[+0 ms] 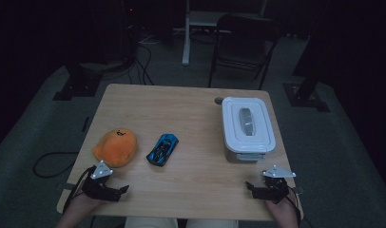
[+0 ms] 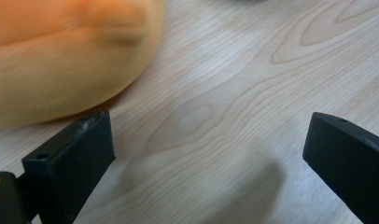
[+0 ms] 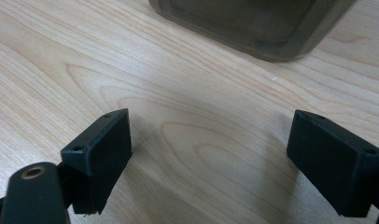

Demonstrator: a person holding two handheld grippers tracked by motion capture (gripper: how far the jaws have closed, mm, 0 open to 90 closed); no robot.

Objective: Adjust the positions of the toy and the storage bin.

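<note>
- Holding my left gripper (image 1: 116, 192) jaws spread, empty, just beside the orange plush (image 1: 115, 147).
- My right gripper (image 1: 255, 189), jaws spread, sits near the lidded white box (image 1: 248, 128); contents hidden.

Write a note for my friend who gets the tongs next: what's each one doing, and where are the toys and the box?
Left tongs: open, holding nothing, low over the table's near left corner, right beside the orange plush.
Right tongs: open, holding nothing, near the right corner, just in front of the box.
Blue car: on the table, right of the plush, untouched.
Box: lid on, at the right side of the table.
Done: nothing looks moved yet.
Left: probably opening the box and putting the plush and car inside.
</note>
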